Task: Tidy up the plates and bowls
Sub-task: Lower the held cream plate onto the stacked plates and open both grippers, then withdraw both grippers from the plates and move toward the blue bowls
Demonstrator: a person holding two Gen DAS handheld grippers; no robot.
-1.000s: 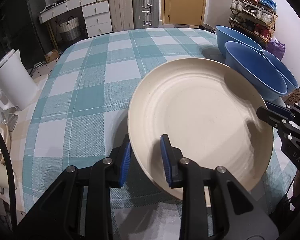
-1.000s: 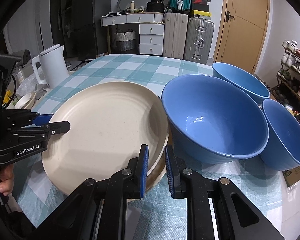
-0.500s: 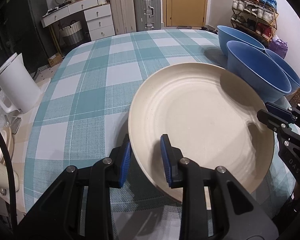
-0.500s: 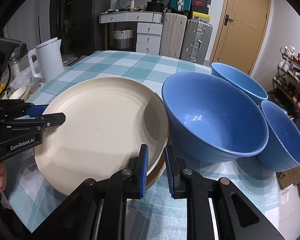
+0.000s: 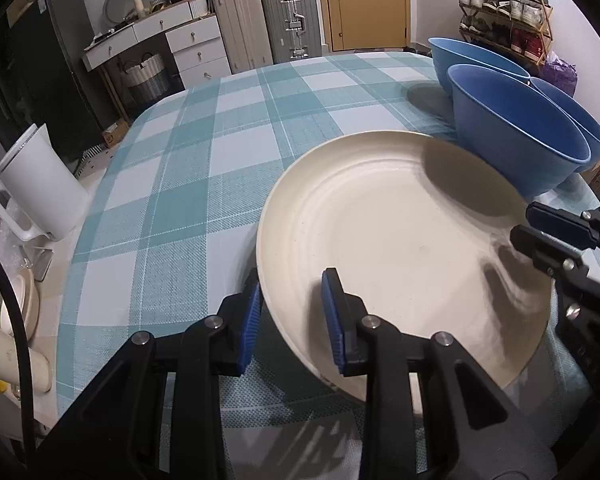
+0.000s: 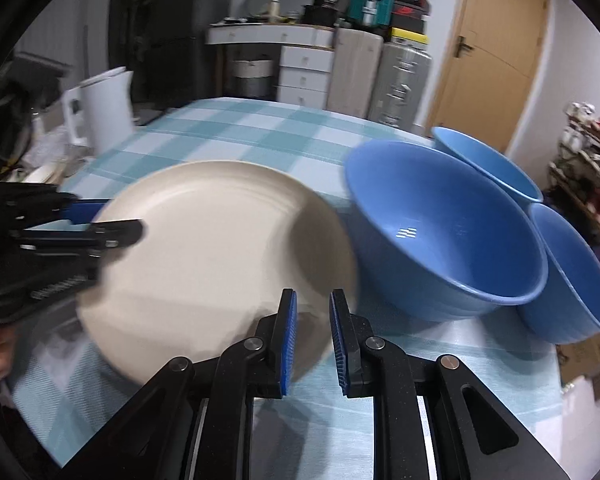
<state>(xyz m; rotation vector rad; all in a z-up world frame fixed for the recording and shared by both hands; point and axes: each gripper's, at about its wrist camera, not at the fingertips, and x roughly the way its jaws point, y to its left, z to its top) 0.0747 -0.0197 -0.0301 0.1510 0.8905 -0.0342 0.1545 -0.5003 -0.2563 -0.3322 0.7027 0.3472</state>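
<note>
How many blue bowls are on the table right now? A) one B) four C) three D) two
C: the right wrist view shows a large blue bowl beside the plate, a second bowl behind it and a third bowl to its right, all on the checked tablecloth.

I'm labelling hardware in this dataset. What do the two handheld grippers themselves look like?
Both the left gripper and the right gripper are matte black plastic linkages with silver pivot rivets and two flat fingers faced with ribbed blue pads. A blurred white logo marks the left one's side, and a black cable curves beside it.
</note>
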